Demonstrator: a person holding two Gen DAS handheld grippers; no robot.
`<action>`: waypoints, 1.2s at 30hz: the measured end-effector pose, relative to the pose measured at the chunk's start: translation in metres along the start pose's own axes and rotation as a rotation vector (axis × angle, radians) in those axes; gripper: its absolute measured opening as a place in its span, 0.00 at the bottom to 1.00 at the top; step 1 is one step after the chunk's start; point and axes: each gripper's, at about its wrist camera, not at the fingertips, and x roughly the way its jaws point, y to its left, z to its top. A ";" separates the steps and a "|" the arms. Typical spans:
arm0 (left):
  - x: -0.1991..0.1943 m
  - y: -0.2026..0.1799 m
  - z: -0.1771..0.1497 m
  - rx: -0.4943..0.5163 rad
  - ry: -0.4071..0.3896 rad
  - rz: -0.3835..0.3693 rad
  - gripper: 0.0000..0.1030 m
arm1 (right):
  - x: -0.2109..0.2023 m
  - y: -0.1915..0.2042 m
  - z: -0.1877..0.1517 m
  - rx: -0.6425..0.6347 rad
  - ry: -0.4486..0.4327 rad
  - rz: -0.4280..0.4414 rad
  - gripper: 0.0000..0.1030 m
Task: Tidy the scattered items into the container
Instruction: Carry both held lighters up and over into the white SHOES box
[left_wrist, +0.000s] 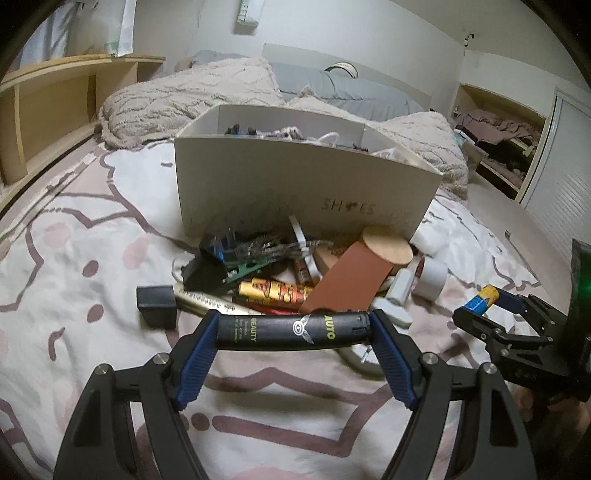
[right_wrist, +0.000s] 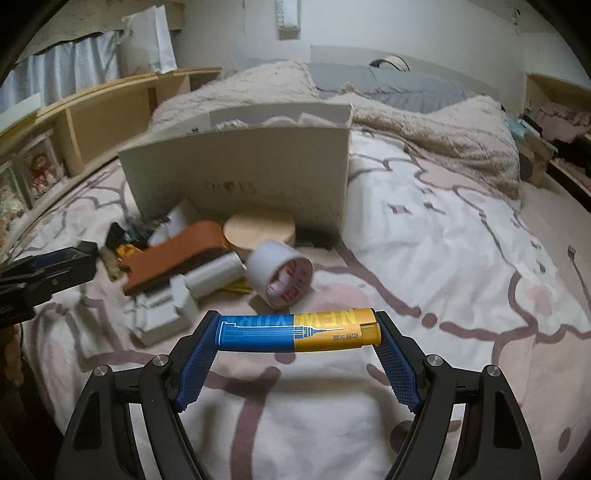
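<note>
Left gripper, right gripper — black frames, blue ribbed jaws, silver screws

Dim, flat indoor light leaves both fisheye views grainy, with black corners and lines bowed toward the rims, soft shadows under the box and the clutter, and motion smear over the left tongs and the small things beside them in the right wrist view.
</note>
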 end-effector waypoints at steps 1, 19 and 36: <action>-0.002 -0.001 0.002 0.001 -0.006 0.002 0.77 | -0.002 0.000 0.002 -0.001 -0.006 0.007 0.79; -0.026 -0.006 0.066 0.062 -0.114 -0.005 0.77 | -0.037 0.001 0.067 -0.005 -0.155 0.067 0.79; -0.019 0.001 0.167 0.062 -0.234 -0.050 0.77 | -0.015 0.001 0.144 -0.007 -0.220 0.074 0.79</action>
